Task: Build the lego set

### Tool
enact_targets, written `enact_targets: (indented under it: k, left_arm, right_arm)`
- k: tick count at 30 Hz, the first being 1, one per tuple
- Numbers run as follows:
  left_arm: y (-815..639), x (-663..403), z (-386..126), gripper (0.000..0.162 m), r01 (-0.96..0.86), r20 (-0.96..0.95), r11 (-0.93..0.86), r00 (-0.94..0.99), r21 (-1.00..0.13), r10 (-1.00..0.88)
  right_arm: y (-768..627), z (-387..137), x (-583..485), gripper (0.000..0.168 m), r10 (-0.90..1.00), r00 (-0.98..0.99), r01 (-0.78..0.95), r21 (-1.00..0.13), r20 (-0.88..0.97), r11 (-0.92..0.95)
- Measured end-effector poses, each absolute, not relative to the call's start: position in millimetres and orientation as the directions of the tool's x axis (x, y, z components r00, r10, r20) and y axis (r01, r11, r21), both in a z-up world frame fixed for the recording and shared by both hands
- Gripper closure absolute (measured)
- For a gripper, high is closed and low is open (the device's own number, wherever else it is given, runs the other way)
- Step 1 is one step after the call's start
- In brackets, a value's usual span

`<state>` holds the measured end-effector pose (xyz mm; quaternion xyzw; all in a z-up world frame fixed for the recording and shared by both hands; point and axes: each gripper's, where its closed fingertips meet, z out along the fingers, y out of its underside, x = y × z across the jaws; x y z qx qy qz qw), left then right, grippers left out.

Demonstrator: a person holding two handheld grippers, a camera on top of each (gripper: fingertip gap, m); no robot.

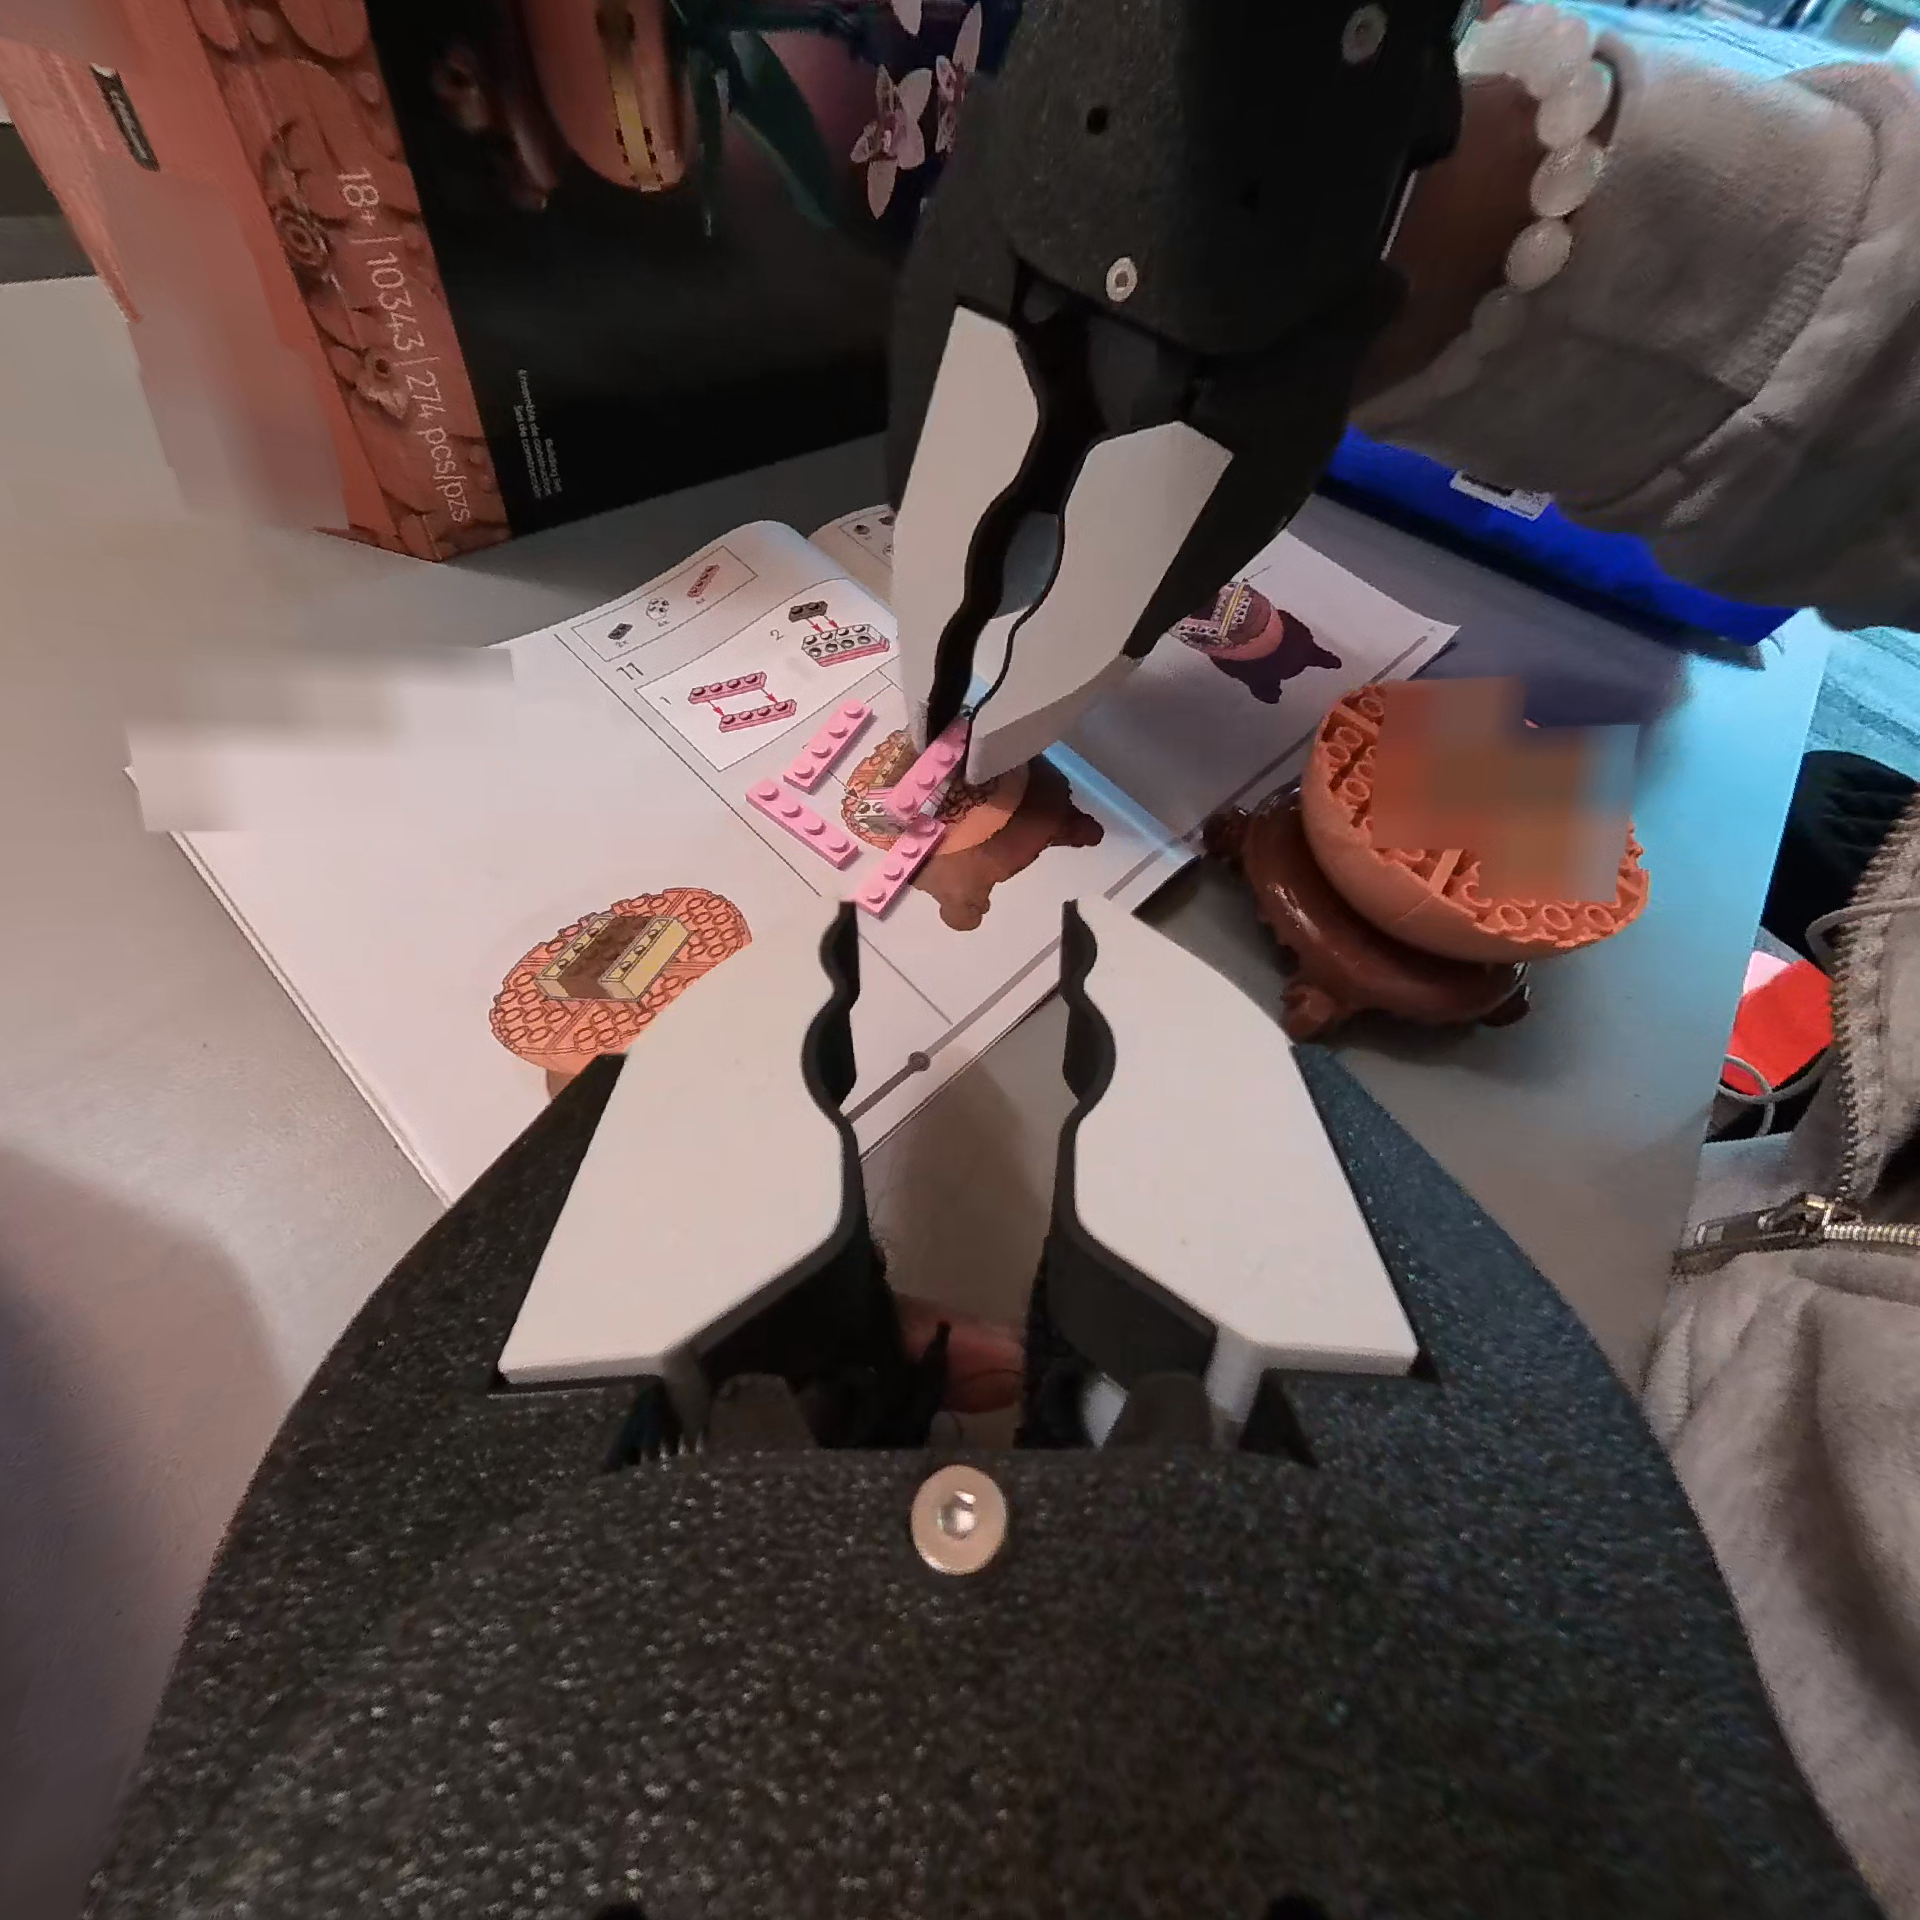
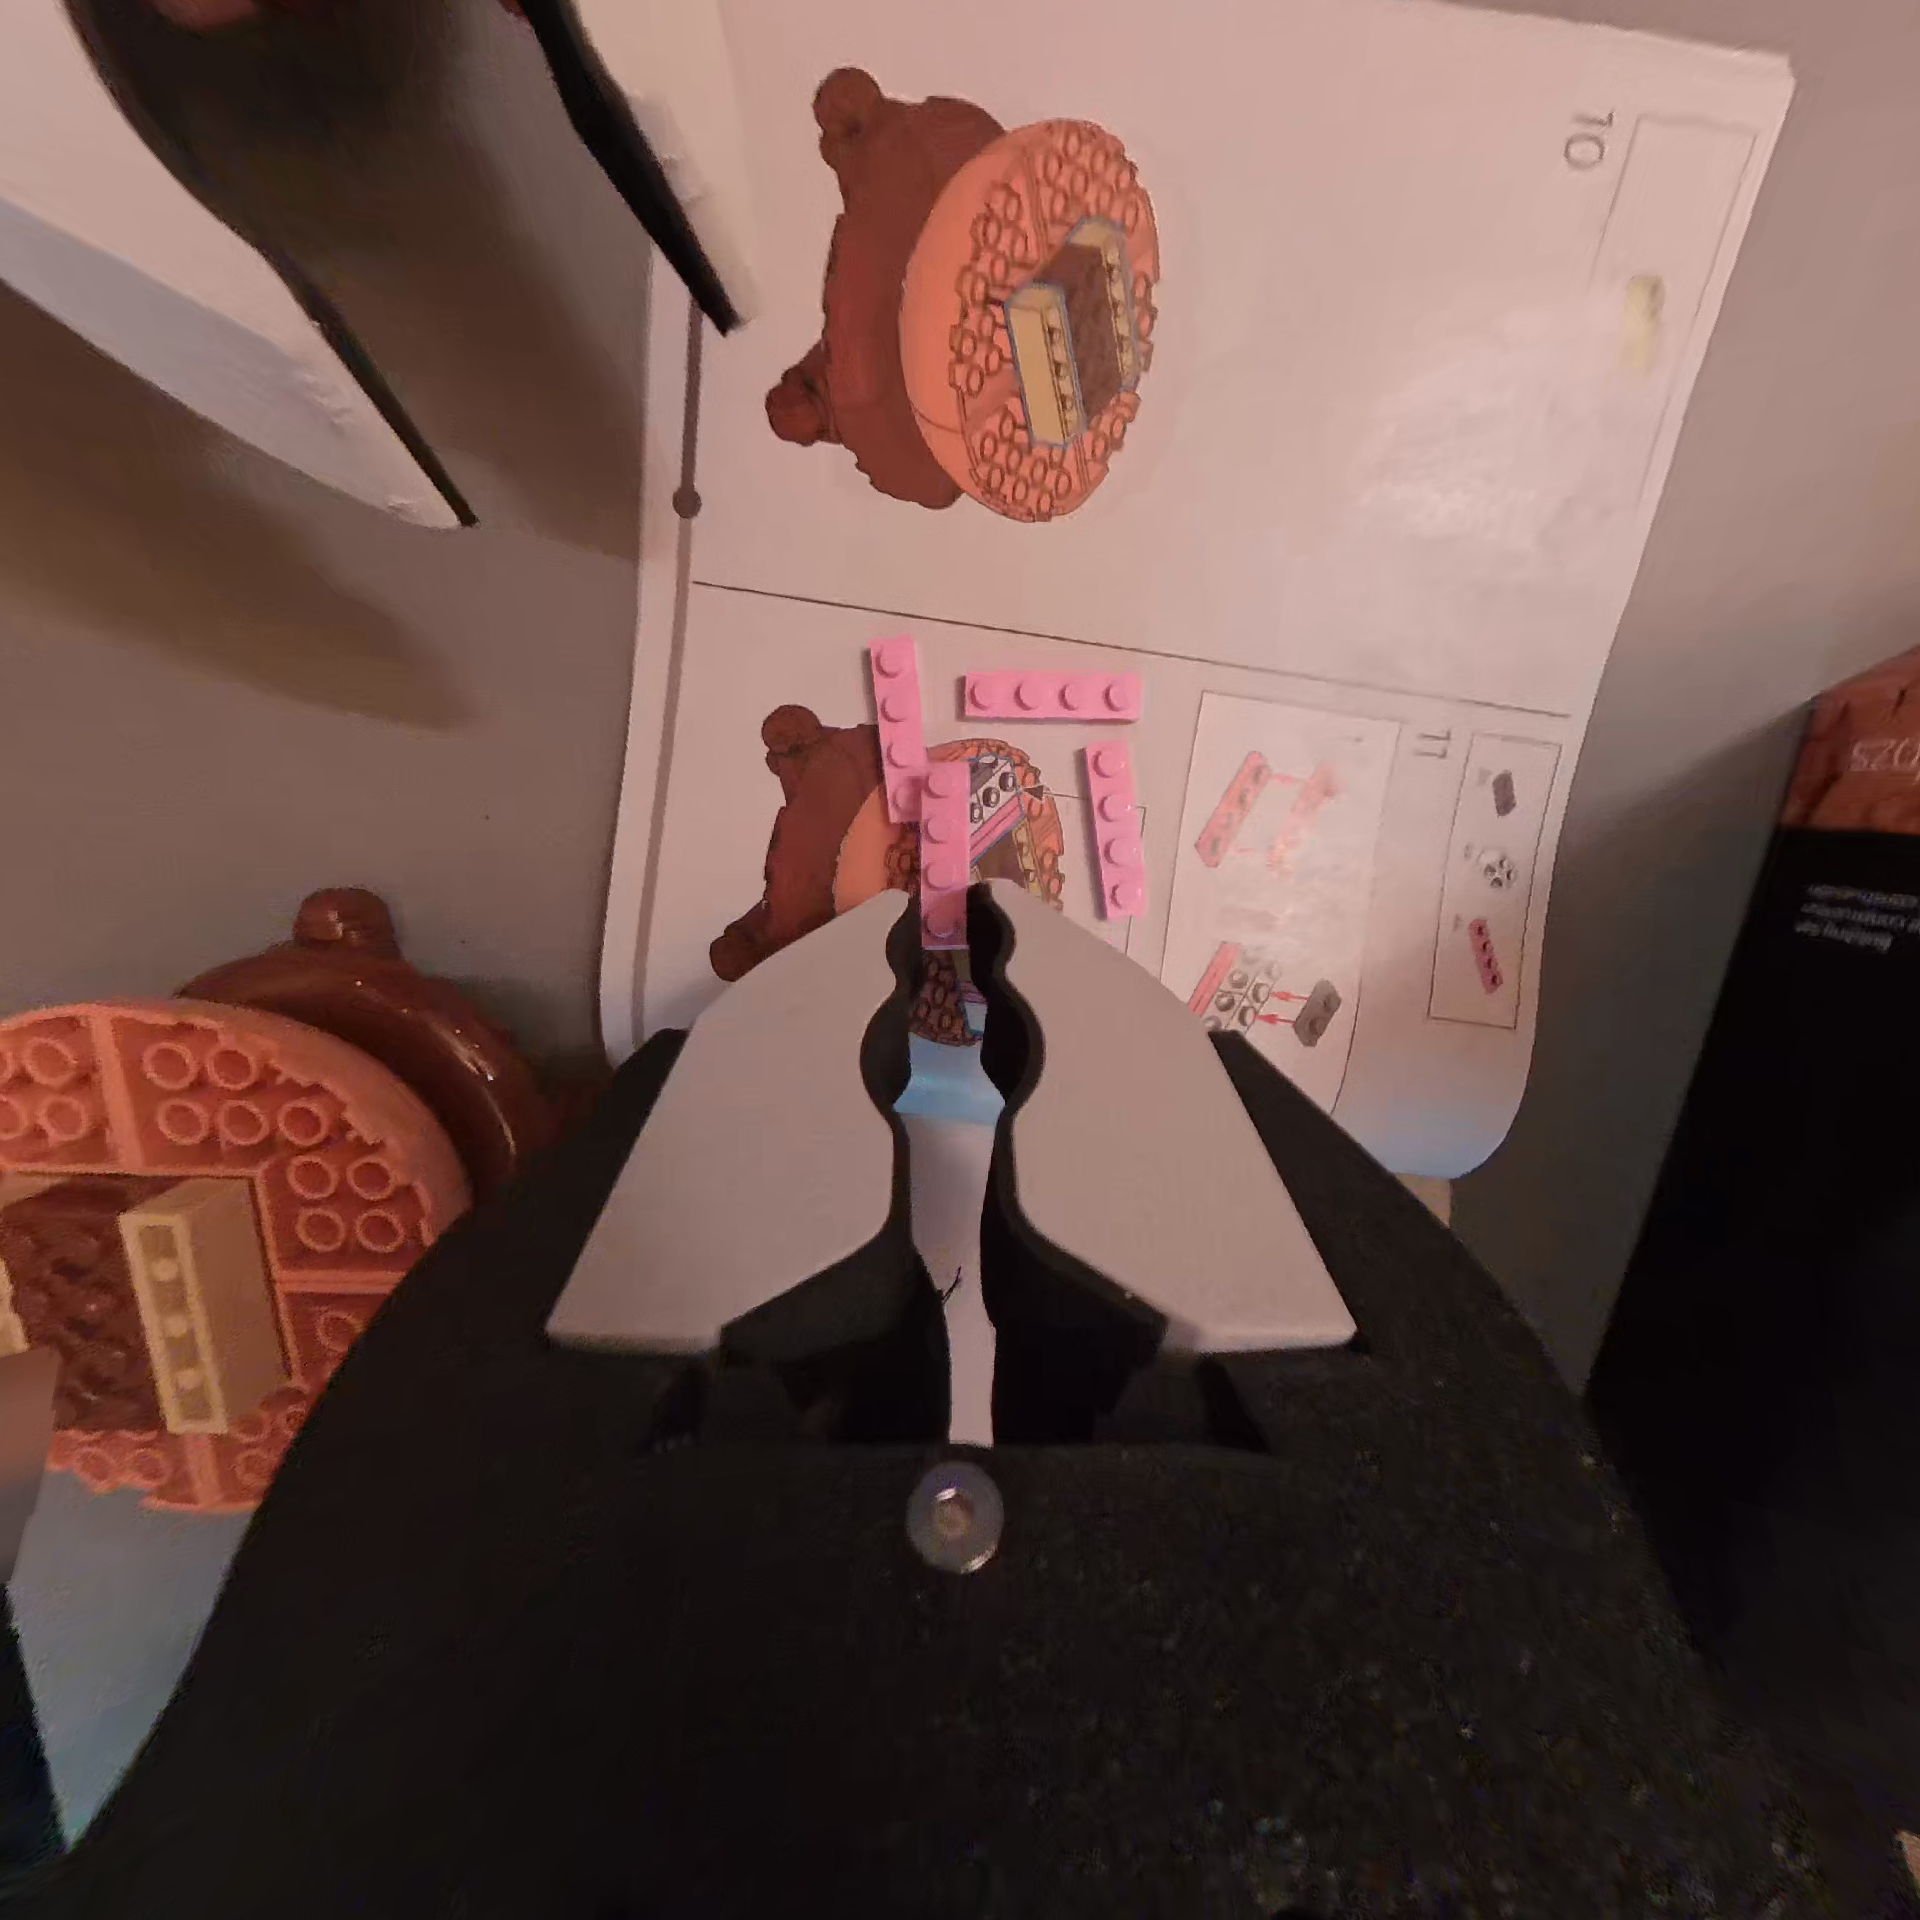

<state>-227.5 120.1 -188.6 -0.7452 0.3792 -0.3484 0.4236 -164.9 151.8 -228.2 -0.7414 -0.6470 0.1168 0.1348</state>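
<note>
We've got our right gripper (image 2: 948,914) pinching one pink plate (image 2: 943,862) mid-frame over the instruction booklet (image 2: 1299,468), three more pink plates (image 2: 1051,694) beside it. Left gripper (image 1: 961,920) hangs spread, empty. Grey table (image 1: 156,1039); set box (image 1: 447,260) upper left, round orange-brown model (image 1: 1434,883) right.

The left wrist view is bright and evenly lit with wide-angle bending at its edges, while the right wrist view is dim and warm-tinted, soft shadows falling on the worktop (image 2: 312,727) and glare whitening the instruction booklet (image 2: 1455,468).
</note>
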Motion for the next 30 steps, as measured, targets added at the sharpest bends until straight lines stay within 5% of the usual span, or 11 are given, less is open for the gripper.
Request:
enact_targets:
  k: [5, 22, 27, 30]
  left_arm:
    - [120.6, -228.8, -188.2, 0.126, -0.263, 0.204, -0.356, 0.466, -0.897, -0.861]
    - [112.9, -230.7, -186.9, 0.126, -0.289, 0.149, -0.310, 0.468, -0.906, -0.871]
    - [113.0, -226.5, -185.8, 0.132, -0.287, 0.145, -0.302, 0.461, -0.909, -0.876]
    - [114.4, -220.6, -183.4, 0.141, -0.278, 0.155, -0.302, 0.447, -0.912, -0.881]
  right_arm:
    - [146.2, -233.6, -165.8, 0.161, 0.983, 0.182, 0.940, -0.288, -0.026, -0.182]
    - [132.4, -220.1, -178.9, 0.146, 0.956, 0.278, 0.885, -0.363, -0.093, -0.292]
    - [144.7, -157.8, -154.8, 0.148, 0.903, 0.430, 0.710, -0.620, 0.006, -0.334]
    - [145.2, -119.6, -130.4, 0.131, 0.832, 0.555, 0.527, -0.778, 0.011, -0.341]
